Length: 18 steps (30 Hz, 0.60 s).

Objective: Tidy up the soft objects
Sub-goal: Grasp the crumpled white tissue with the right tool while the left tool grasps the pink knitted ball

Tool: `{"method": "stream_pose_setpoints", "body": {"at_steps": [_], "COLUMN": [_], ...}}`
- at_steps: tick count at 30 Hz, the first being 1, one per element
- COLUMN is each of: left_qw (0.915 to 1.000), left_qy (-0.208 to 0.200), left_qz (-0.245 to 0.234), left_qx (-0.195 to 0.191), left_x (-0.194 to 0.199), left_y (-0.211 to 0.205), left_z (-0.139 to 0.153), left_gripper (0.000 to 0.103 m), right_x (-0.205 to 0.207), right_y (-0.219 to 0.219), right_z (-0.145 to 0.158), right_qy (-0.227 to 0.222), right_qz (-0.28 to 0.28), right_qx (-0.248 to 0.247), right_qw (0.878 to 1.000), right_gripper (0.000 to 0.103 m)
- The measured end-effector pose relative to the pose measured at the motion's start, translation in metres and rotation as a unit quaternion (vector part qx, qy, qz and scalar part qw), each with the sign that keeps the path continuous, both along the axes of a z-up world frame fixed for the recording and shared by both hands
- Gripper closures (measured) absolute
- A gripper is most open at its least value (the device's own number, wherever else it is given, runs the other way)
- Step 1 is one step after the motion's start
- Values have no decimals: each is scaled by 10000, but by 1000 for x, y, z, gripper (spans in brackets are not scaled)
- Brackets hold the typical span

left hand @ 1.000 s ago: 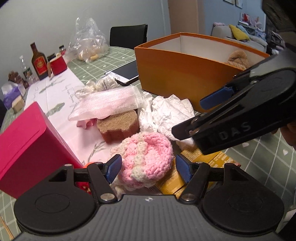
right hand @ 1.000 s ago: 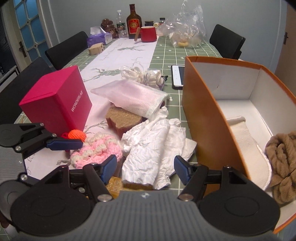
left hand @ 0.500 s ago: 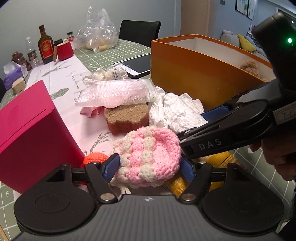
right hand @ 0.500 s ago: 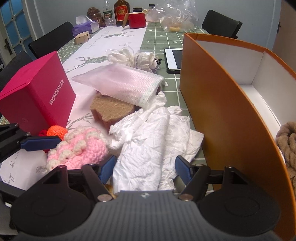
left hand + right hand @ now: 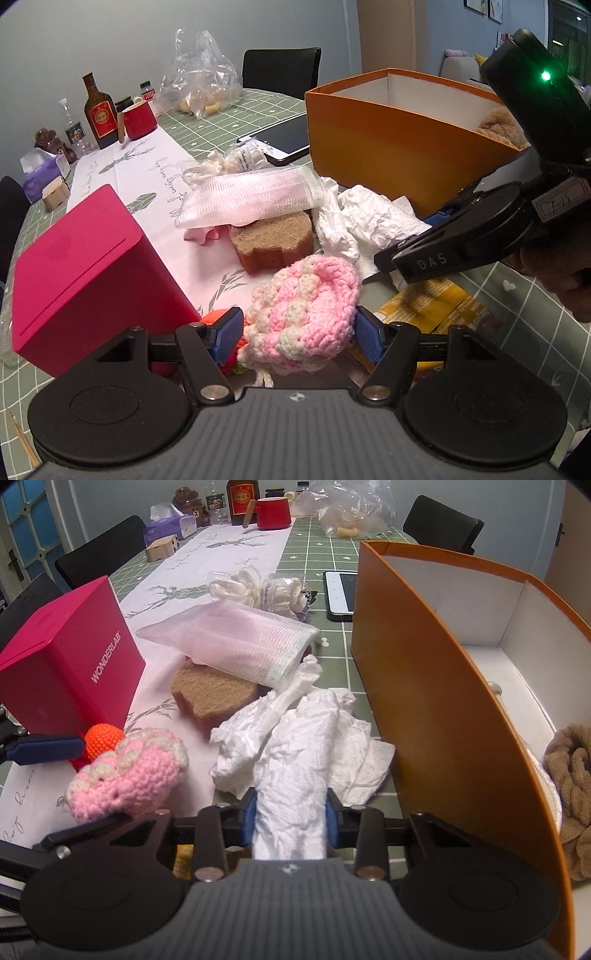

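Observation:
My left gripper (image 5: 297, 334) is closed around the pink and white crochet piece (image 5: 306, 310), its blue pads touching both sides; the piece also shows in the right wrist view (image 5: 129, 775). My right gripper (image 5: 291, 818) is shut on the crumpled white paper towel (image 5: 295, 753), which also shows in the left wrist view (image 5: 369, 221). The orange box (image 5: 424, 701) stands just right of the towel and holds a brown knitted item (image 5: 572, 775). A brown sponge (image 5: 214, 694) lies under a white mesh pouch (image 5: 236, 642).
A pink WONDERLAB box (image 5: 70, 664) stands at the left, with an orange crochet ball (image 5: 103, 738) beside it. A phone (image 5: 341, 594), wrapped white items (image 5: 258, 589), a red mug (image 5: 273, 513), bottles and a plastic bag sit farther back. A yellow packet (image 5: 432, 306) lies under the grippers.
Both grippers moved forward and down onto the pile. The left jaws closed in on the crochet piece; the right jaws closed on the white paper towel.

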<state>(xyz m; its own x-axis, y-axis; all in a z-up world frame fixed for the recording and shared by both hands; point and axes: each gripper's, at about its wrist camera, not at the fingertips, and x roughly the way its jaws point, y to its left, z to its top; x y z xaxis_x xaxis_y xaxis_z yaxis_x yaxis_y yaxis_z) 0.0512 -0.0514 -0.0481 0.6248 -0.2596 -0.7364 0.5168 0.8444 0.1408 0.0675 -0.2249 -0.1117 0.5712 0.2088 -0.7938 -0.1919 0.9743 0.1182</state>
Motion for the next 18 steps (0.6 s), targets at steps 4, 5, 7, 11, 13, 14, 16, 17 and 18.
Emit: {"method": "stream_pose_setpoints", "body": {"at_steps": [4, 5, 7, 11, 13, 14, 16, 17, 18], "left_qw": [9999, 9997, 9995, 9998, 9999, 9998, 9998, 9999, 10000], "left_qy": [160, 223, 300, 174, 44, -9, -33, -12, 24], "left_qz": [-4, -27, -74, -133, -151, -183, -160, -116, -72], "left_qx": [-38, -38, -75, -17, 51, 75, 81, 65, 48], "left_x": [2, 3, 4, 2, -1, -2, -1, 0, 2], "left_y": [4, 5, 5, 5, 4, 3, 4, 6, 8], "left_z": [2, 2, 2, 12, 20, 23, 28, 28, 28], "left_gripper": [31, 35, 42, 63, 74, 83, 88, 89, 89], "right_x": [-2, -2, -2, -5, -7, -7, -8, -9, -9], "right_y": [-2, -2, -2, -3, -6, -7, -9, -10, -11], "right_z": [3, 5, 7, 13, 17, 19, 24, 25, 27], "right_qy": [-35, -46, -78, -148, -191, -214, -259, -281, -303], "right_qz": [49, 67, 97, 139, 130, 124, 118, 115, 111], "right_qx": [46, 54, 53, 87, 146, 184, 240, 256, 270], "right_qw": [10000, 10000, 9999, 9998, 9996, 9995, 9993, 9992, 9991], "right_gripper": [80, 81, 84, 87, 88, 88, 88, 88, 88]}}
